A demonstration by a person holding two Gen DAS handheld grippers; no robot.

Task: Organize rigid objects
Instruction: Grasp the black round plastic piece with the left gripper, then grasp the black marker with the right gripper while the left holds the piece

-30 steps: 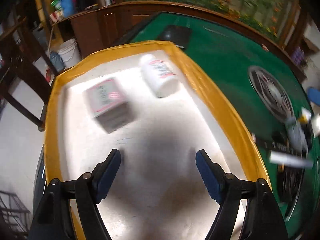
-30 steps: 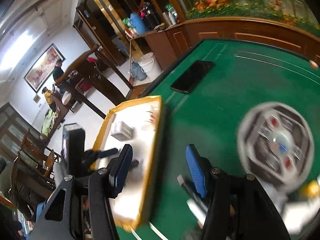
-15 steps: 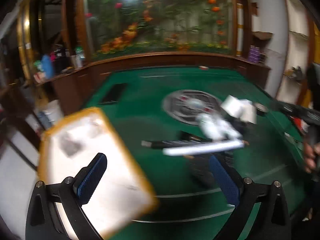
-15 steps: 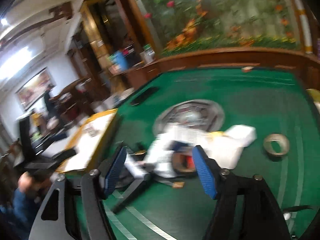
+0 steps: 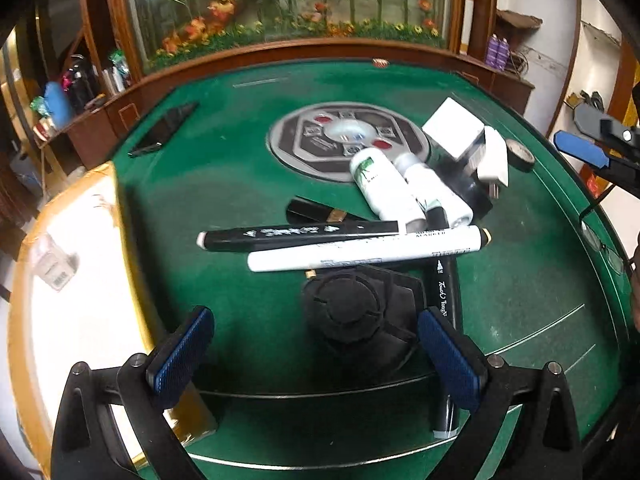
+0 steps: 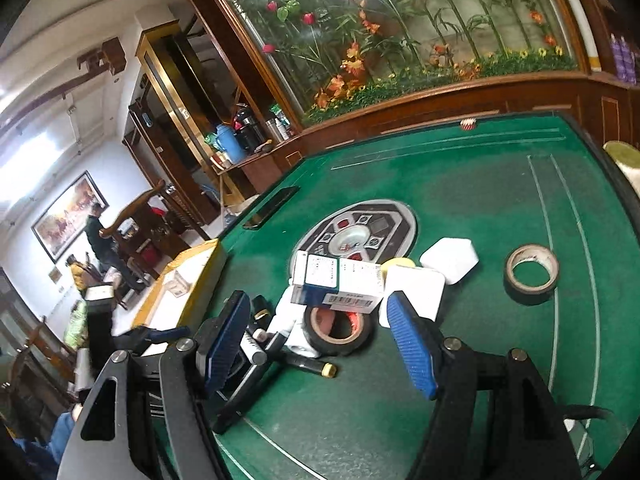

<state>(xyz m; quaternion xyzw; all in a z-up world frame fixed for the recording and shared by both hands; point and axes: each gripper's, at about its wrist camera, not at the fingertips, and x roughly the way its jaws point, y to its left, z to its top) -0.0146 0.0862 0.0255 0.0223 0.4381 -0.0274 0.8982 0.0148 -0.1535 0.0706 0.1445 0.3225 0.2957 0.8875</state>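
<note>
The left black two-finger gripper with blue ribbed pads (image 5: pixel 314 354) is hovering over the near edge of the green table, its jaws standing wide apart and gripping nothing. The right black two-finger gripper with blue ribbed pads (image 6: pixel 316 348) is hanging above the near right part of the table, tilted, its jaws likewise spread wide and empty, with both pads (image 6: pixel 412 354) showing clear.

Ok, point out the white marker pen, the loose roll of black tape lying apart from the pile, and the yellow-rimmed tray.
White marker pen (image 5: pixel 366 249): left wrist view, middle of its barrel.
Loose roll of black tape (image 6: pixel 530 276): right wrist view, its outer wall.
Yellow-rimmed tray (image 5: pixel 127 240): left wrist view, its right rim.
</note>
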